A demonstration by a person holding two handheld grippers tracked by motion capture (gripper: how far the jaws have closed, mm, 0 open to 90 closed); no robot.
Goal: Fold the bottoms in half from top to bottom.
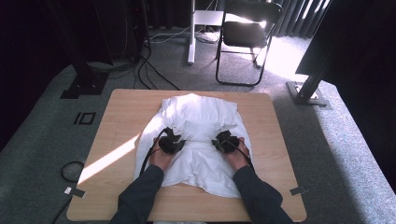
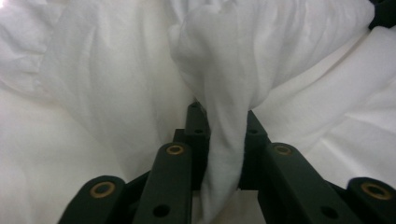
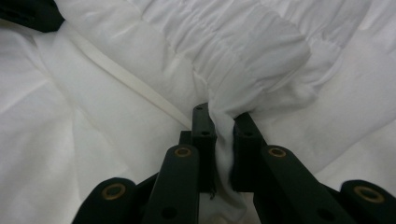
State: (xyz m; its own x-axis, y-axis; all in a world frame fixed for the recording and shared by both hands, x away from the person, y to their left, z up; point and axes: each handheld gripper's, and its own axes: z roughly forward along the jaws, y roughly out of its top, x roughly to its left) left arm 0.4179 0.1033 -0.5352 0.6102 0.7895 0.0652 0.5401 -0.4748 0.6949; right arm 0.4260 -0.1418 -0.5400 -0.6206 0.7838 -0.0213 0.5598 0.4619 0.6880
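Observation:
A white garment [image 1: 198, 140] lies crumpled across the middle of the wooden table [image 1: 121, 116]. My left gripper [image 1: 172, 140] rests on its left part, jaws shut on a bunched fold of the white cloth [image 2: 224, 98]. My right gripper [image 1: 226, 140] sits on the garment's right part, jaws shut on a gathered, elastic-ruffled edge of the cloth [image 3: 254, 51]. In the left gripper view the pinched fold [image 2: 223, 154] runs down between the black jaws. The right gripper view shows a flat hem band [image 3: 126, 79] crossing the cloth beside the pinch.
Bare table wood shows to the left, right and front of the garment. A black folding chair [image 1: 247, 35] and a white stand leg [image 1: 191, 32] are on the carpet beyond the table. Dark frame posts [image 1: 81, 70] stand at both far corners.

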